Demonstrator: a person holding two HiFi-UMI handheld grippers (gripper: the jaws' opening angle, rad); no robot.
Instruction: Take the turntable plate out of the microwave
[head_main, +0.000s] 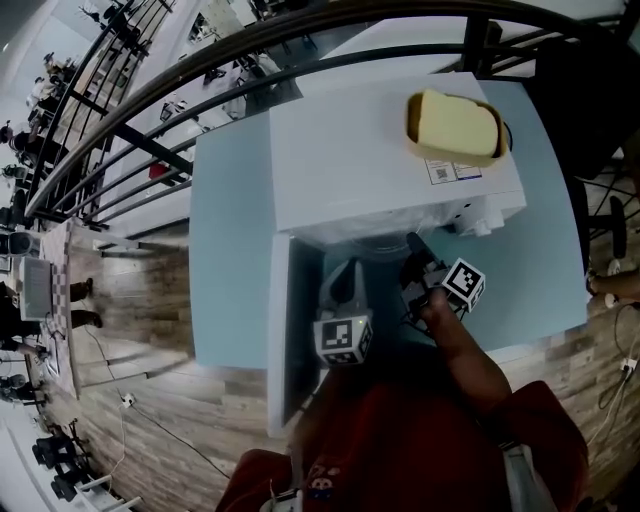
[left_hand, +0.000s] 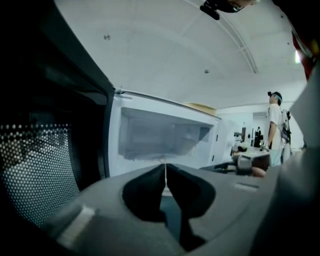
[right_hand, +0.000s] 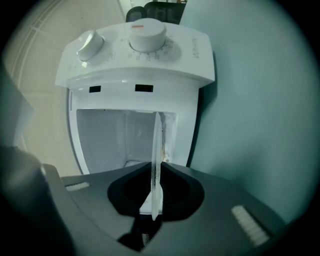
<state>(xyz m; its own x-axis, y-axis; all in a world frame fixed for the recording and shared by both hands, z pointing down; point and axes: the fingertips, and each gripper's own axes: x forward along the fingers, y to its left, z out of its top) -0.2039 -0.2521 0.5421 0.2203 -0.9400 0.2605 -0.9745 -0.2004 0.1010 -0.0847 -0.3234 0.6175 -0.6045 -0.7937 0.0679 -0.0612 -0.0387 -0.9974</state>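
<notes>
The white microwave (head_main: 370, 160) stands on a light blue table, with its door (head_main: 280, 330) swung open to the left. In the right gripper view the clear glass turntable plate (right_hand: 156, 160) shows edge-on as a thin sheet clamped between the jaws, in front of the open cavity (right_hand: 115, 140). My right gripper (head_main: 413, 250) is shut on the plate at the microwave's mouth. My left gripper (head_main: 345, 272) hovers beside it in front of the cavity (left_hand: 160, 140); its jaws (left_hand: 165, 172) are shut on nothing. The mesh door (left_hand: 45, 165) fills the left of the left gripper view.
A yellow dish (head_main: 455, 127) sits on top of the microwave. Two dials (right_hand: 147, 35) sit on its control panel. The table (head_main: 230, 250) extends left and right of the microwave. A dark railing (head_main: 150, 90) curves behind. A person (left_hand: 275, 120) stands far off.
</notes>
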